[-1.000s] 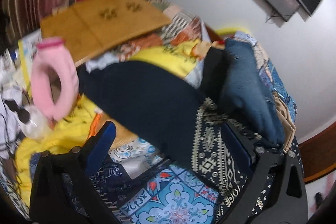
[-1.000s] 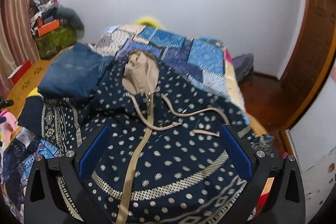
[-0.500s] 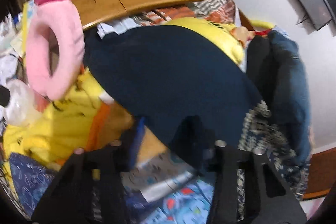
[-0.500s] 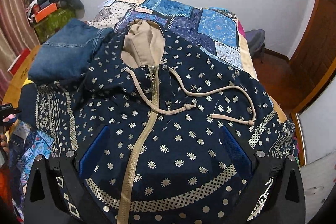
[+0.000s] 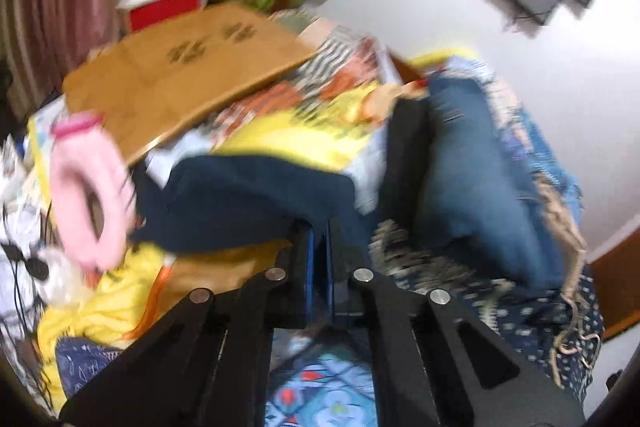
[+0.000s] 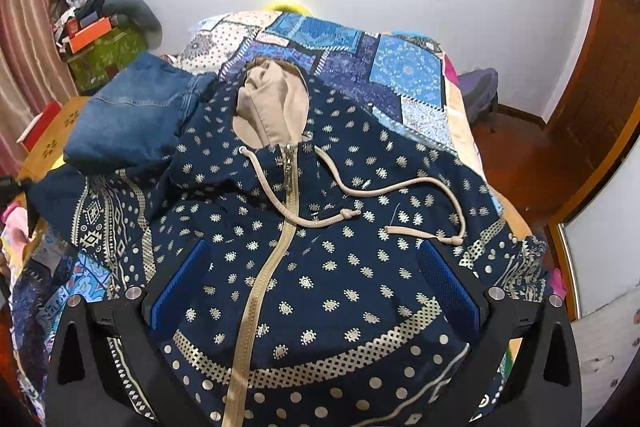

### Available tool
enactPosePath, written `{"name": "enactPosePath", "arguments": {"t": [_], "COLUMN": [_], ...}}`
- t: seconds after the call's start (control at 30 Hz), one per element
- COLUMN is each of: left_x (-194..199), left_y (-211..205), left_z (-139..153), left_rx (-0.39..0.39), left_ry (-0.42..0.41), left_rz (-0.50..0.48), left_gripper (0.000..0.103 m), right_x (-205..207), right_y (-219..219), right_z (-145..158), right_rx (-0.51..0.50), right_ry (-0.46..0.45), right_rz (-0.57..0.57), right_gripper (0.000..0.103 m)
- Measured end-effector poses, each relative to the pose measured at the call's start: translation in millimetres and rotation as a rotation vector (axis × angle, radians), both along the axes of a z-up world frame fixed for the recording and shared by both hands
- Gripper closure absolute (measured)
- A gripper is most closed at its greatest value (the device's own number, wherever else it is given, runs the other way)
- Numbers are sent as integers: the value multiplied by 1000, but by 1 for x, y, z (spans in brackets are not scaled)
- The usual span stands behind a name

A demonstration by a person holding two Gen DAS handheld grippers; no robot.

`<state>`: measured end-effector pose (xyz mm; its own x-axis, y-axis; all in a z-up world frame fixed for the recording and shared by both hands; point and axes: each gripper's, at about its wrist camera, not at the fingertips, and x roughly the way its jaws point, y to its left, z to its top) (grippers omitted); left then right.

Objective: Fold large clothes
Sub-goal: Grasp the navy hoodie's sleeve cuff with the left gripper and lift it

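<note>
A navy hooded jacket with cream dots, a beige zipper and a beige hood lining lies spread front-up on the bed. Its left sleeve stretches out to the bed's left side. My left gripper is shut on the end of that sleeve; the view is blurred. My right gripper is open and hovers over the jacket's chest, one pad on each side of the zipper, holding nothing.
Folded blue jeans lie on the bed beside the jacket's left shoulder. A patchwork quilt covers the bed. At the left are a wooden lap table, a pink neck pillow and yellow cloth.
My left gripper went from open around the sleeve to shut on it, and its view swung. My right gripper moved slightly over the jacket and stayed open.
</note>
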<state>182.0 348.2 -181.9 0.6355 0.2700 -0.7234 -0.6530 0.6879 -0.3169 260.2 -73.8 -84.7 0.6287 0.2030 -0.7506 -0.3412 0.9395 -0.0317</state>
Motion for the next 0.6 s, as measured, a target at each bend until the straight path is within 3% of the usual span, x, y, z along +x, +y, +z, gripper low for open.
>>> {"name": "enactPosePath", "arguments": {"t": [0.17,0.27,0.47,0.6], "left_x": [16,28,62,86], "left_y": [-51,-86,-161,-218], "left_z": [62,92,127,136], "left_rx": [116,144,155,173], "left_ry": [-103,-158,-230,-246], "left_rz": [-143,-233,-429,-551], "left_gripper": [101,101,101,101], "right_x": [-9,-14,-19,-19], "right_y": [-8,-15,-34,-49], "right_z": [9,14,16,14], "right_rx": [-3,2,22,37], "right_ry": [-38,-57,-69,-65], "right_rz": [-1,0,-18,-44], "right_gripper": [0,0,0,0]}}
